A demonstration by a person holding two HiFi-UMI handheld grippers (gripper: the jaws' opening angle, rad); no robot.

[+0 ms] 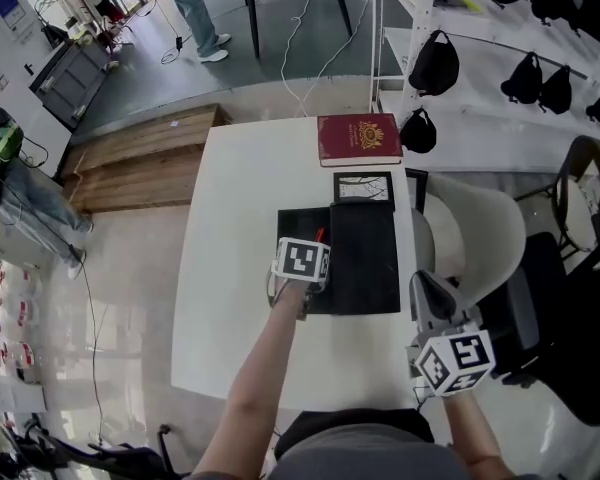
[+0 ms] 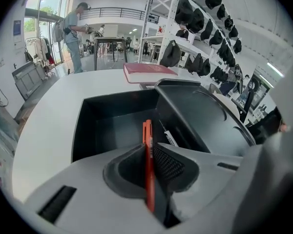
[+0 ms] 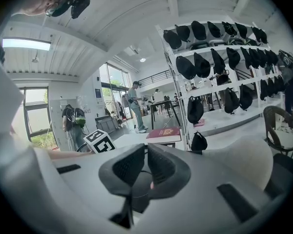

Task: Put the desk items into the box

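A black box (image 1: 292,230) stands open in the middle of the white table (image 1: 230,298), with its lid (image 1: 365,258) lying flat to its right. My left gripper (image 1: 310,253) hangs over the box's near edge, pointing steeply down. In the left gripper view it (image 2: 149,147) is shut on a red pen (image 2: 147,145), whose tip sticks out over the box's inside (image 2: 112,126). A black pen with a white label (image 2: 169,137) lies in the box. My right gripper (image 1: 422,280) stays off the table's right edge, shut with nothing held (image 3: 145,150).
A dark red book (image 1: 358,138) lies at the table's far edge, with a small black-framed picture (image 1: 363,188) just behind the lid. A white chair (image 1: 480,228) stands to the right of the table. Shelves with black bags (image 1: 435,63) run along the far right.
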